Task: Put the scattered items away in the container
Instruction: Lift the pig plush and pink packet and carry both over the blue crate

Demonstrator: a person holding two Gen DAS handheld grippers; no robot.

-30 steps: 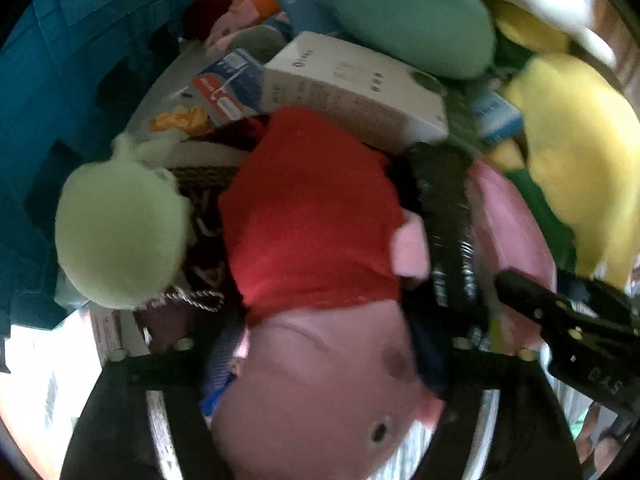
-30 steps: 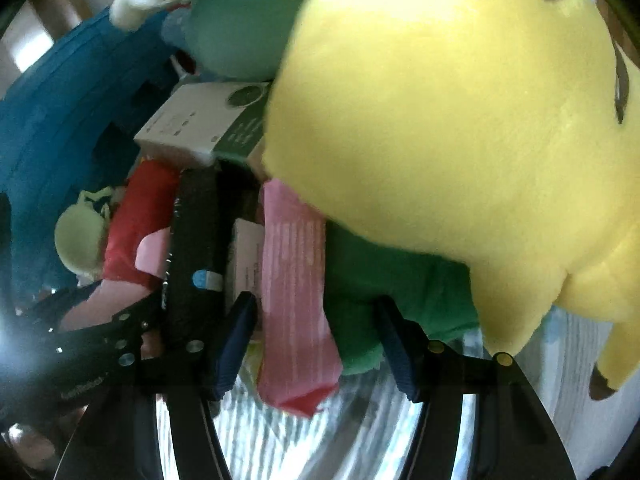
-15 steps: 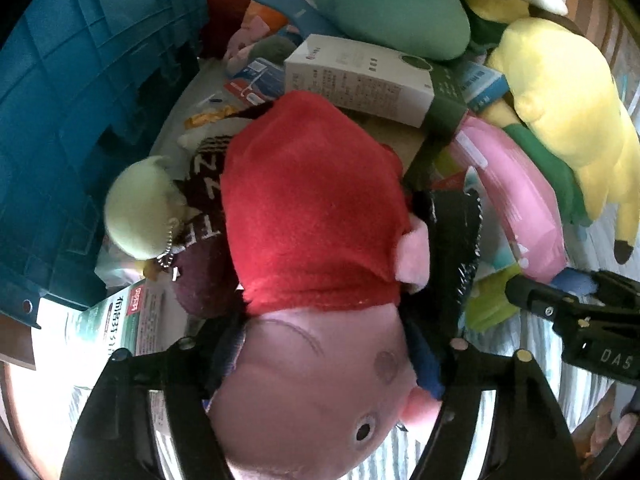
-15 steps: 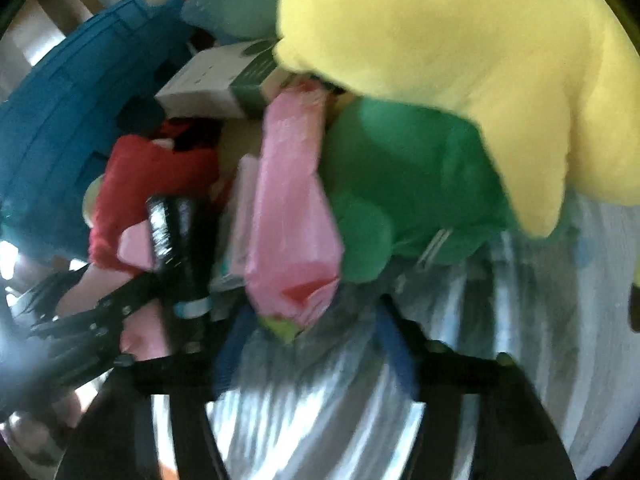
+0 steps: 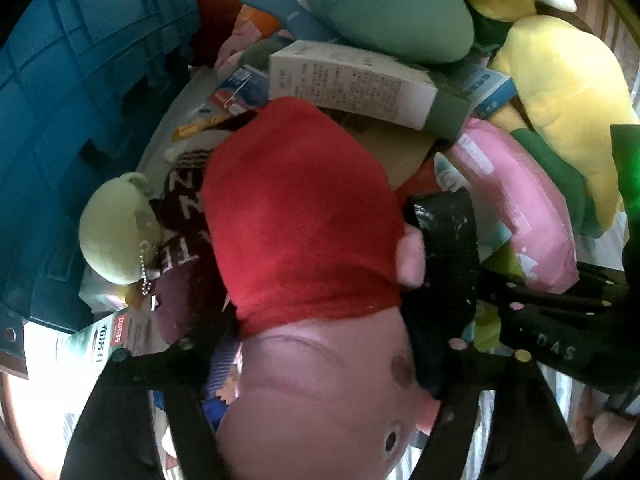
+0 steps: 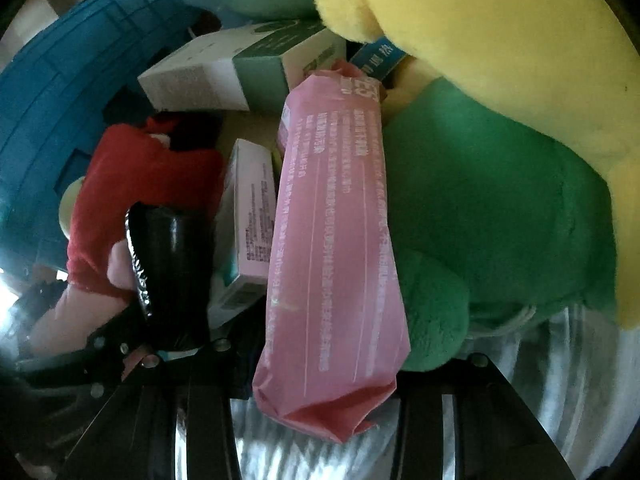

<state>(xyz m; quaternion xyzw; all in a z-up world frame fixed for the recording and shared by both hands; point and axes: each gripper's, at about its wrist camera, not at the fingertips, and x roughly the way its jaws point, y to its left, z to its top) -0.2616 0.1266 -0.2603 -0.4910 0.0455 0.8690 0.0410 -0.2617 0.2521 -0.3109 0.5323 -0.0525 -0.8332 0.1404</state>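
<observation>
Striped cloth (image 6: pixel 560 380) underlies the pile. Left gripper (image 5: pixel 320 392) clamps the pig (image 5: pixel 320 400); at three o'clock, right gripper (image 6: pixel 332 360) clamps the pink pack (image 6: pixel 332 260).

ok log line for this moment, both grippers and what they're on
left gripper: around pig plush, grip unclear | right gripper: around pink packet, grip unclear | blue crate: beside pile

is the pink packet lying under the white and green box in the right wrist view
No, the pink packet lies in front of the white and green box, its far end overlapping the box's corner.
</observation>
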